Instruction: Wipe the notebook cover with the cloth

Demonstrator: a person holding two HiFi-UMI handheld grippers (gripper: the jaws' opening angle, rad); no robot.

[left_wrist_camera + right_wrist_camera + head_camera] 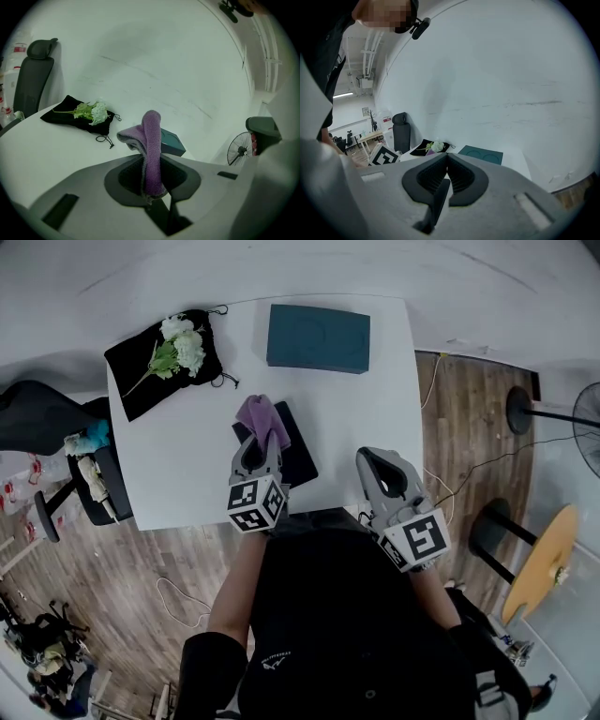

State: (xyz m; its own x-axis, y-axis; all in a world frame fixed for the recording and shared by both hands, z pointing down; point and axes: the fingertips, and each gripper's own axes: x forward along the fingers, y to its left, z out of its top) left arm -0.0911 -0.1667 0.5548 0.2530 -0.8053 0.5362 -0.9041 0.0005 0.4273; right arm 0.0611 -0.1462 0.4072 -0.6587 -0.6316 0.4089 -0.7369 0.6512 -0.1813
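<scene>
The person's black top fills the near edge of the head view, and both grippers are held out just beyond it. The left gripper [262, 441] has its fingers clamped on a purple cloth [262, 416]. In the left gripper view the cloth [151, 136] stands up out of the fingers [180, 169] and flops over at the top, in the air rather than pressed on anything. The right gripper [380, 457] is to the right of the black notebook [302, 463], at the counter's [187, 465] near edge. Its fingers [461, 174] are together with nothing between them.

The notebook lies flat on the white counter, and the cloth hangs over its far left corner. Whether the two touch cannot be told from above.

I judge that the cloth is secured and brought over the cover, but is not set down for a stroke. The next move calls for tipping the left gripper down until the cloth lies flat on the cover, then sweeping across it. The right gripper is free to steady the notebook.

By count:
- two grippers
- one cloth
- one notebook
- one teal box [319, 337] beyond the notebook
- one black drawstring pouch [141, 376] to the notebook's far left
- one sprig of white flowers [183, 348] on the pouch
</scene>
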